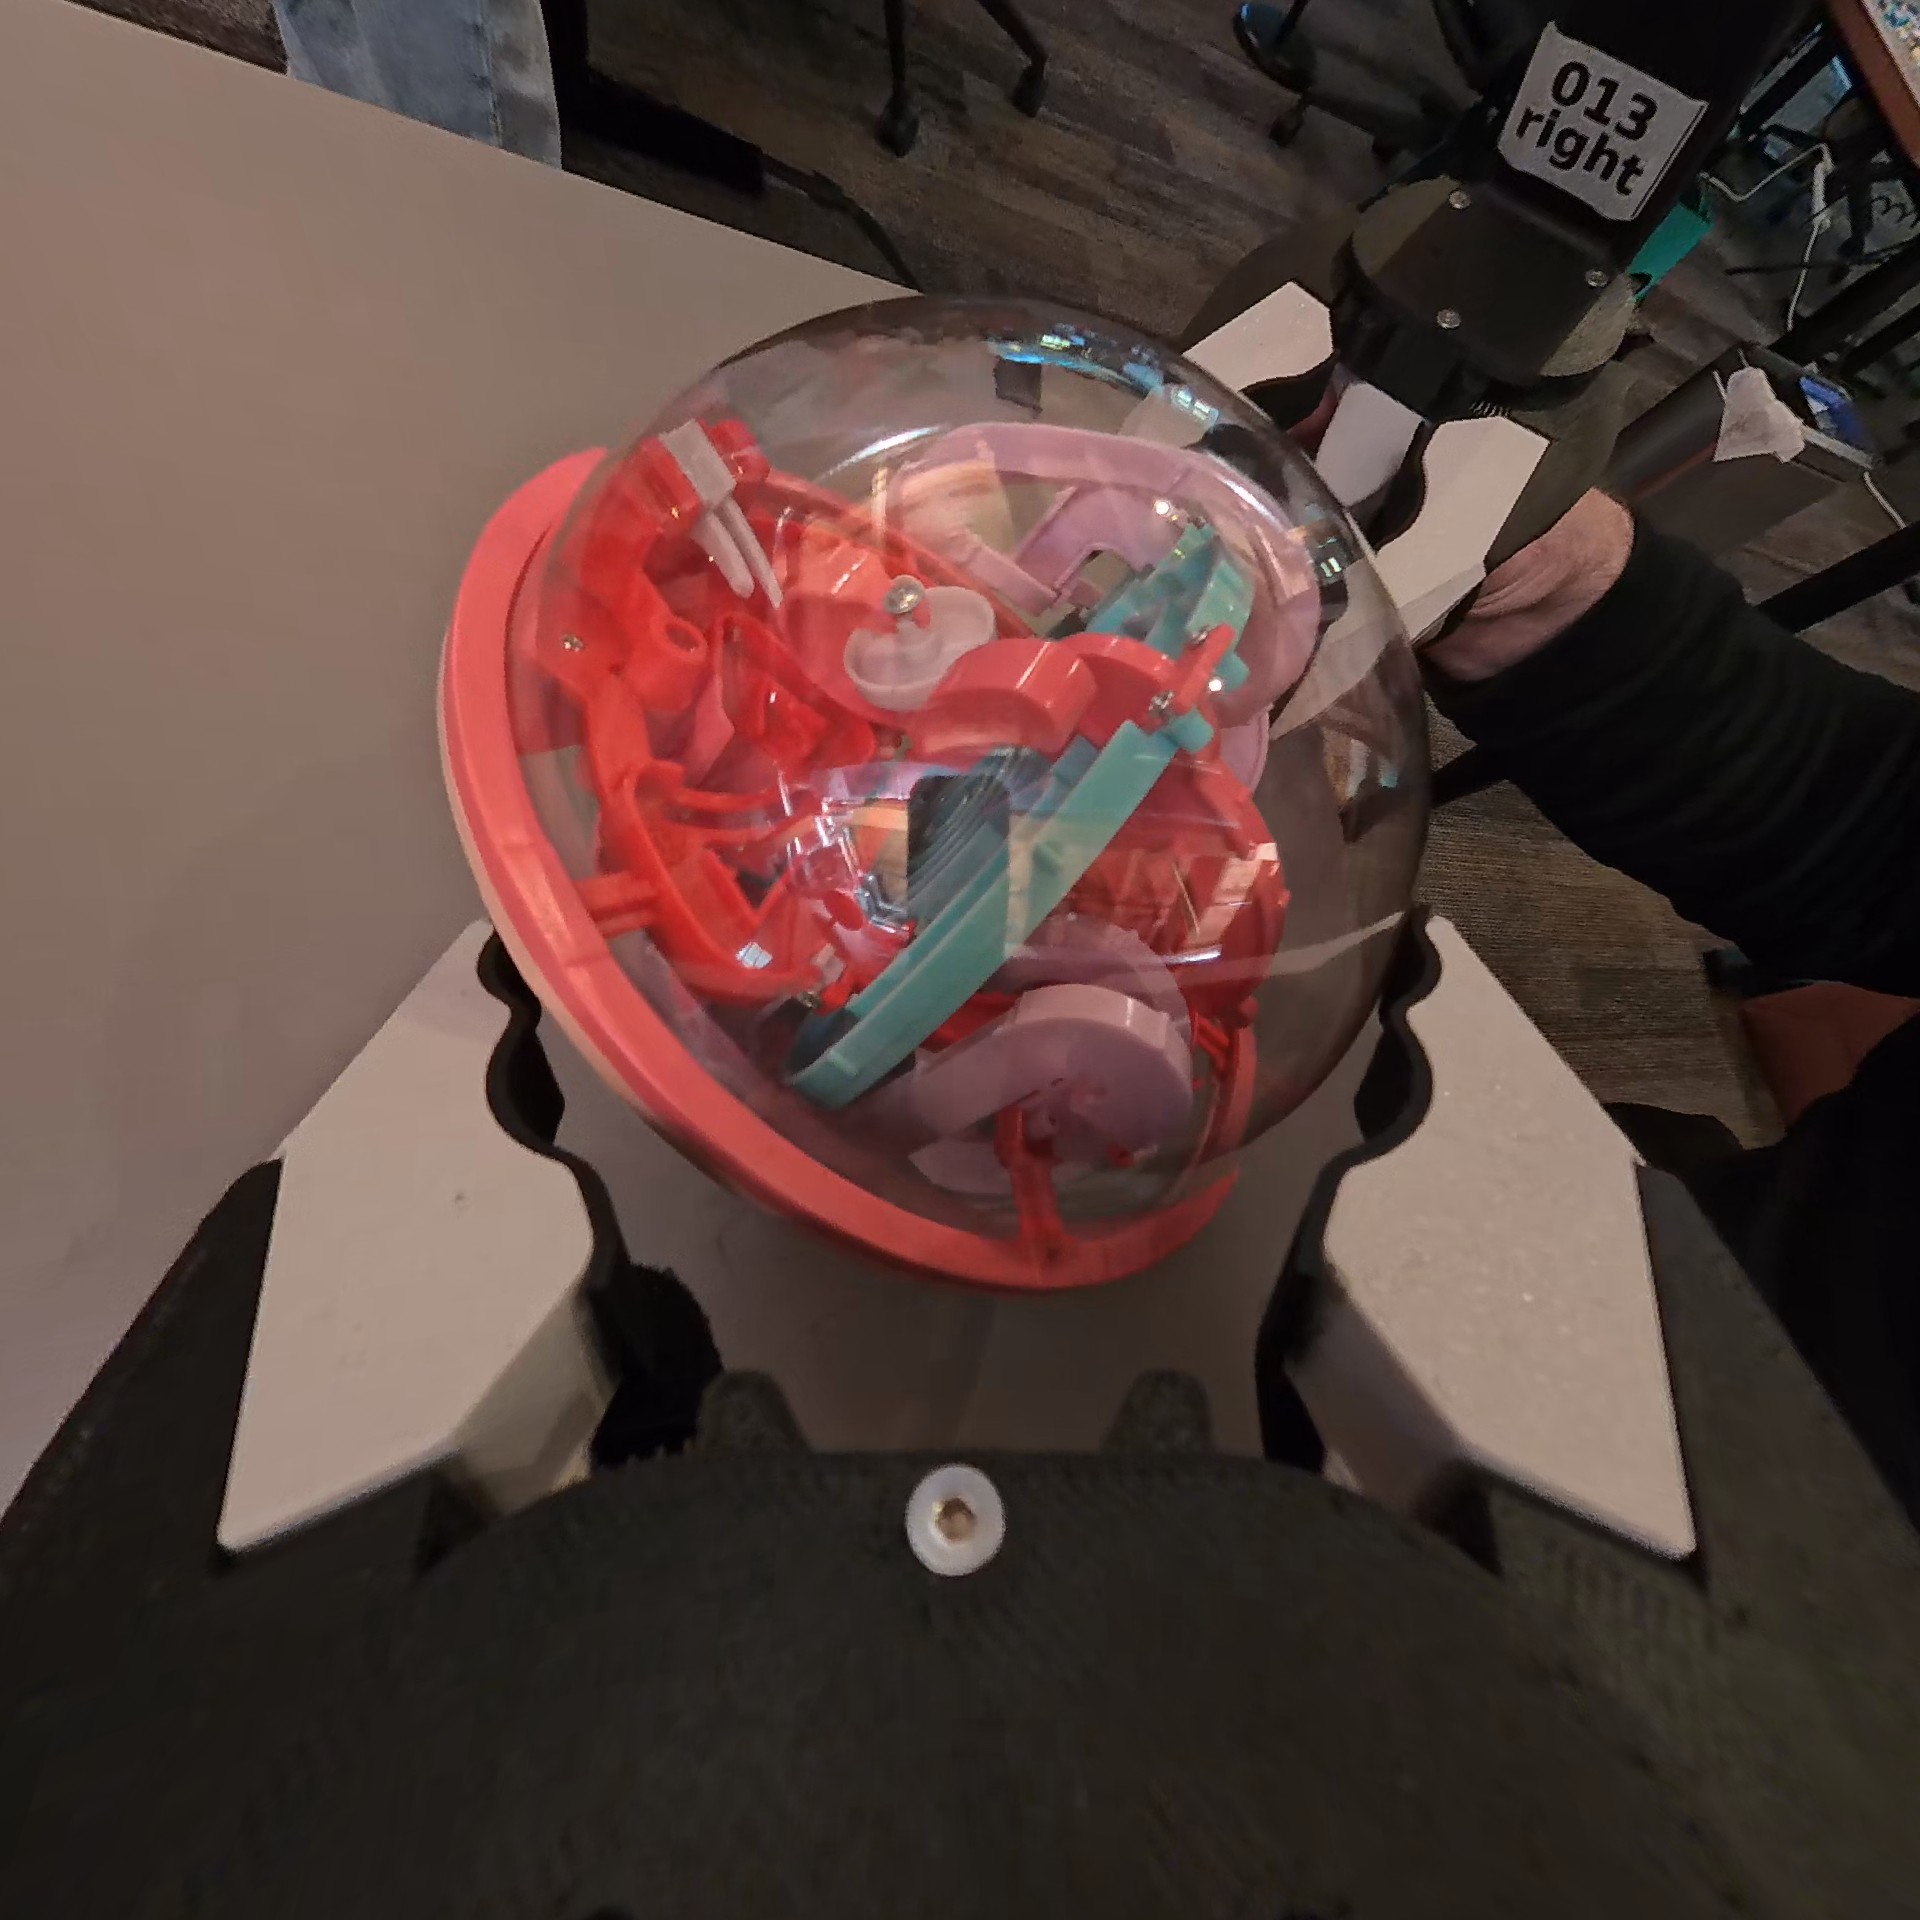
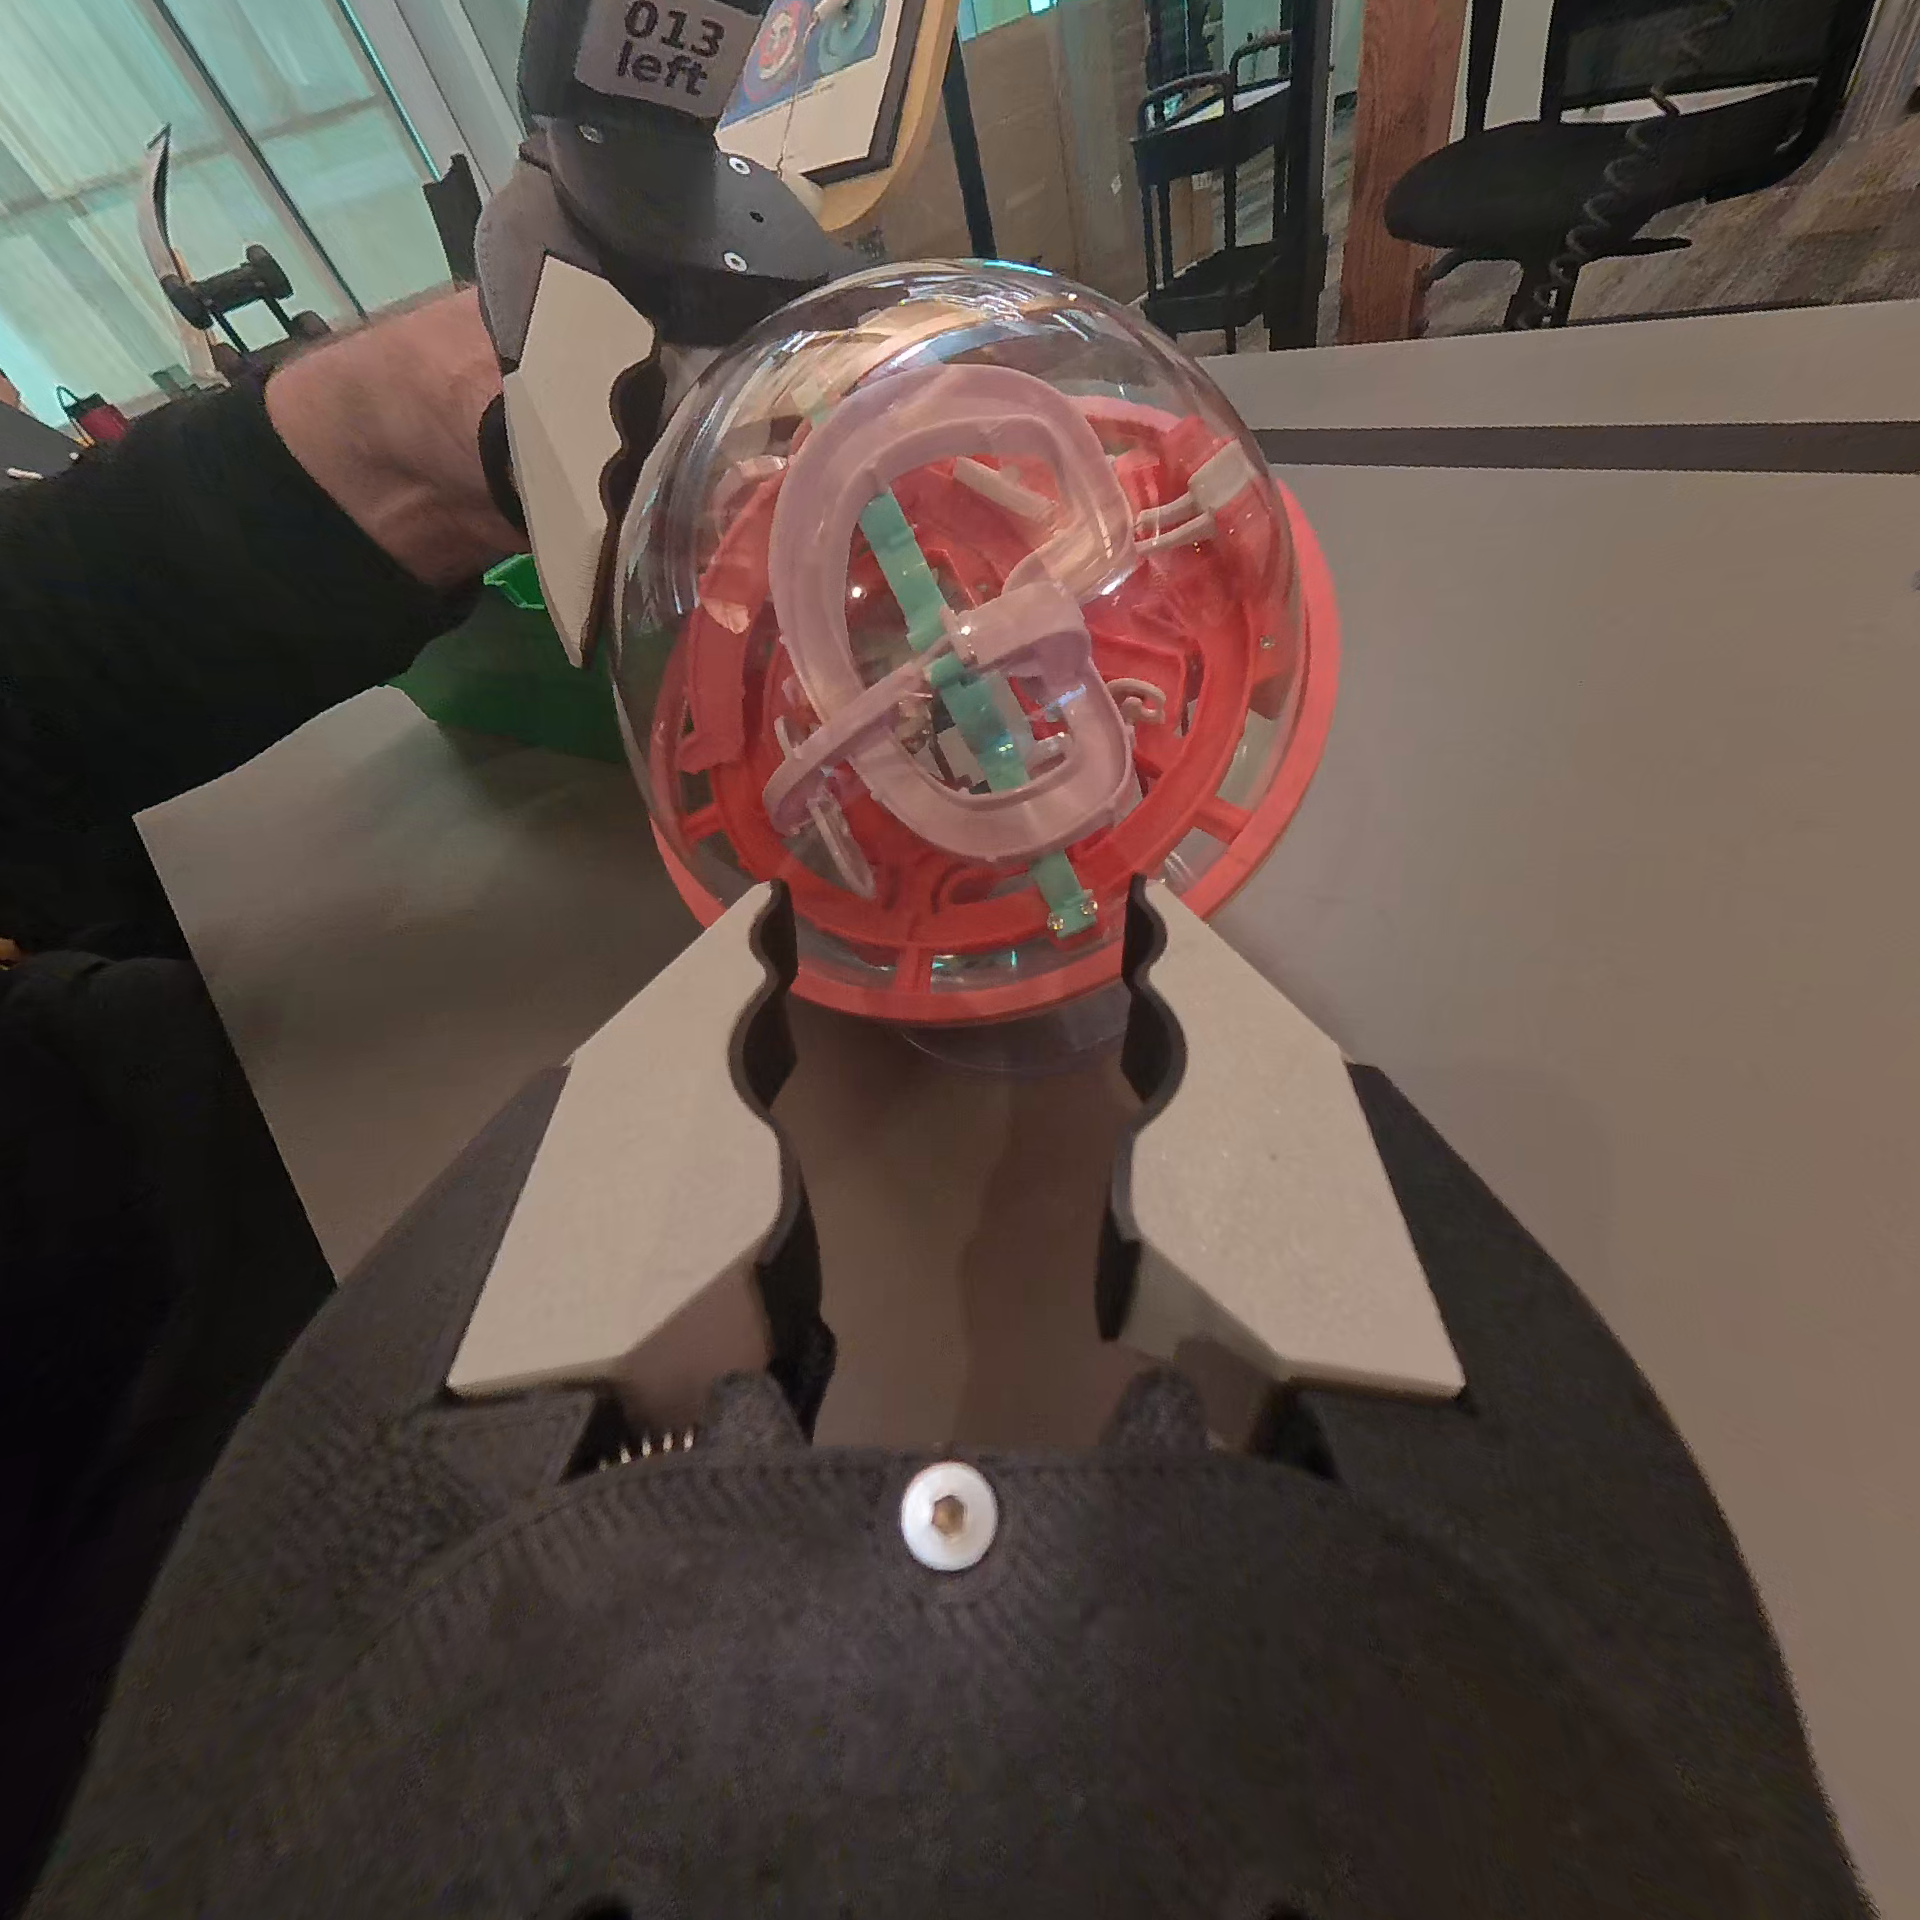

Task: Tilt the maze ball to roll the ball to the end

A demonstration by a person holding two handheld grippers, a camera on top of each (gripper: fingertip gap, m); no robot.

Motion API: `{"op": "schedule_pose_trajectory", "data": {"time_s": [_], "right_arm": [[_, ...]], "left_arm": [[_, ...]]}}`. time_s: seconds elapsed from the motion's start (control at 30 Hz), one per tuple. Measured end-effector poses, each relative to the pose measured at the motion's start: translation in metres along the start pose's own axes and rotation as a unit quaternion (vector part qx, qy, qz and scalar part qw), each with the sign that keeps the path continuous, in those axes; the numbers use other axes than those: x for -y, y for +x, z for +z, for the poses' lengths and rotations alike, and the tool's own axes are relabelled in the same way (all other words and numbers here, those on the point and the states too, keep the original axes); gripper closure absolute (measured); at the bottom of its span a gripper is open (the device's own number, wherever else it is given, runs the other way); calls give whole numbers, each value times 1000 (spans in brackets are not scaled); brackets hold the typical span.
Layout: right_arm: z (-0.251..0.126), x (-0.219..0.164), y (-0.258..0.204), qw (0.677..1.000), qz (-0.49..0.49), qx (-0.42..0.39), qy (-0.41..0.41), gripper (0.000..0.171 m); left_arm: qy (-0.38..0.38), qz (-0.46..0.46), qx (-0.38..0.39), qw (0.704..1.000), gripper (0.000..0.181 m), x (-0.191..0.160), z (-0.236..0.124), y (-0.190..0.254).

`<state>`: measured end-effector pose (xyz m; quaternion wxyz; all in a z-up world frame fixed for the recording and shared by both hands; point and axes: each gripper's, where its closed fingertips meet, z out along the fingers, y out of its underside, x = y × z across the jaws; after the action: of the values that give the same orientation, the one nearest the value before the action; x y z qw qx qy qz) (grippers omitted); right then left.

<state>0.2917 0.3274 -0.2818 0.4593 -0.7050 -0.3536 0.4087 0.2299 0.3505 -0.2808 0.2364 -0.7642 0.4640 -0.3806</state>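
The maze ball (image 1: 935,790) is a clear sphere with a red ring around it and red, pink and teal tracks inside. It is tilted, with the ring low on the left in the left wrist view. My left gripper (image 1: 961,966) straddles its near side, one finger against each flank. My right gripper (image 2: 956,904) holds the opposite side of the ball (image 2: 956,644), fingertips against its lower part. Each gripper shows in the other's view: the right one (image 1: 1444,457), the left one (image 2: 582,468). I cannot pick out the small rolling ball inside.
The grey table (image 2: 1558,727) lies under the ball, with its edge at the left (image 2: 239,987). A green container (image 2: 509,665) sits behind the ball. A person's dark sleeve (image 1: 1662,748) reaches in. Office chairs (image 2: 1538,187) stand on the carpet beyond.
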Motion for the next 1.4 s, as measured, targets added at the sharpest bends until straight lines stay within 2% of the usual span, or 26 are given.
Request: {"op": "schedule_pose_trajectory", "data": {"time_s": [0.7, 1.17, 1.4], "right_arm": [[0, -1, 1, 1000, -2, -5, 3, 113], [1, 7, 6, 1000, -1, -18, 14, 107], [1, 9, 8, 998, -38, -34, -23, 107]], "left_arm": [[6, 75, 16, 997, 28, 1, 0, -2], [5, 66, 9, 998, 28, 1, 1, -7], [2, 52, 0, 999, 28, 1, 2, -10]]}}
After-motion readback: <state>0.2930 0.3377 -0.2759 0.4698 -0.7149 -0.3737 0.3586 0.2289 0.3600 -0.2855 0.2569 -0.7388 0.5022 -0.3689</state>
